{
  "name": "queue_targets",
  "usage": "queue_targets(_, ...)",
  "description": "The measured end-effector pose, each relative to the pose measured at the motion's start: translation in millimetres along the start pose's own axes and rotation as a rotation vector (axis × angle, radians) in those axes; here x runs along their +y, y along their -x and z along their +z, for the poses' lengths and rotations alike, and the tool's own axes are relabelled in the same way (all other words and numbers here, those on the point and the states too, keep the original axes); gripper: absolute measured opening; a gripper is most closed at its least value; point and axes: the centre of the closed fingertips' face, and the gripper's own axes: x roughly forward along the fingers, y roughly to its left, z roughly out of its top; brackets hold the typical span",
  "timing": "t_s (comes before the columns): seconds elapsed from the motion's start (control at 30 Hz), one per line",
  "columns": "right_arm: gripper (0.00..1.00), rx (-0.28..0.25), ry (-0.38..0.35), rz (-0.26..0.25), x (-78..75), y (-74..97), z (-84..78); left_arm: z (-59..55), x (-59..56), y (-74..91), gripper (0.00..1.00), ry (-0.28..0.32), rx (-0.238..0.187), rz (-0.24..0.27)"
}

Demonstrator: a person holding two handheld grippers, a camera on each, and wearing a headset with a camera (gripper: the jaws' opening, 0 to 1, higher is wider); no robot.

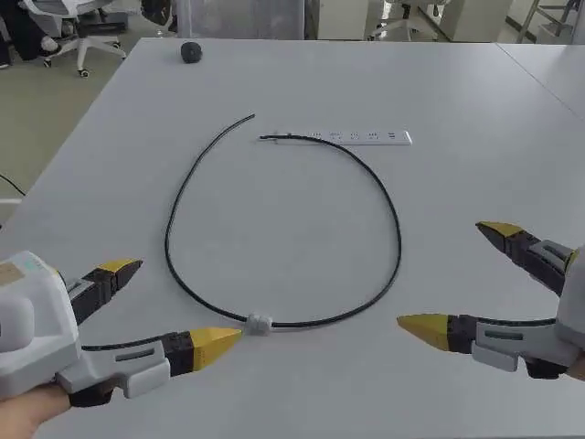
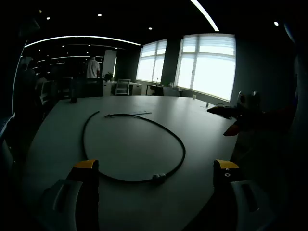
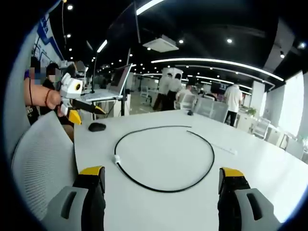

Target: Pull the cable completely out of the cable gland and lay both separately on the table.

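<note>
A long black cable lies in a wide loop on the white table. A small grey cable gland is threaded on it at the loop's near side. The same cable and gland show in the left gripper view, and the cable and gland in the right gripper view. My left gripper hovers open at the near left, just left of the gland. My right gripper hovers open at the near right, beyond the loop. Both hold nothing.
A white power strip lies at the far side beside the cable's end. A small dark round object sits near the table's far left edge. Office chairs stand beyond the table. People stand in the background.
</note>
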Motion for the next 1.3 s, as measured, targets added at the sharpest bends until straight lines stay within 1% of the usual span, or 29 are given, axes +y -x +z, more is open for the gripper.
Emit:
queue_targets(0.2, 0.98, 0.008, 0.003, 0.003, 1.2, -1.1, -3.2, -1.3, 0.7, 0.6, 1.0, 0.001, 0.004, 0.0)
queue_targets(0.5, 0.98, 0.008, 0.001, 0.008, 1.5, -2.6, -2.4, -0.7, 0.7, -0.1, 0.99, 0.001, 0.0, -0.002)
queue_targets(0.93, 0.97, 0.012, 0.004, 0.02, 3.7, -5.8, -2.6, -5.2, 0.5, -1.5, 0.99, 0.008, 0.011, -0.003)
queue_targets(1.1, 0.96, 0.017, 0.005, 0.022, 1.8, -7.3, -4.0, -3.8, 0.3, -2.3, 0.99, 0.003, 0.012, -0.007)
queue_targets(1.2, 0.96, 0.023, 0.008, 0.027, 1.8, -8.2, -5.4, -0.8, 2.0, -2.7, 0.99, -0.001, 0.006, -0.007)
queue_targets(1.3, 0.95, 0.027, 0.013, 0.033, 2.3, -9.6, -5.9, 0.0, 3.9, -3.9, 0.99, -0.006, 0.011, -0.008)
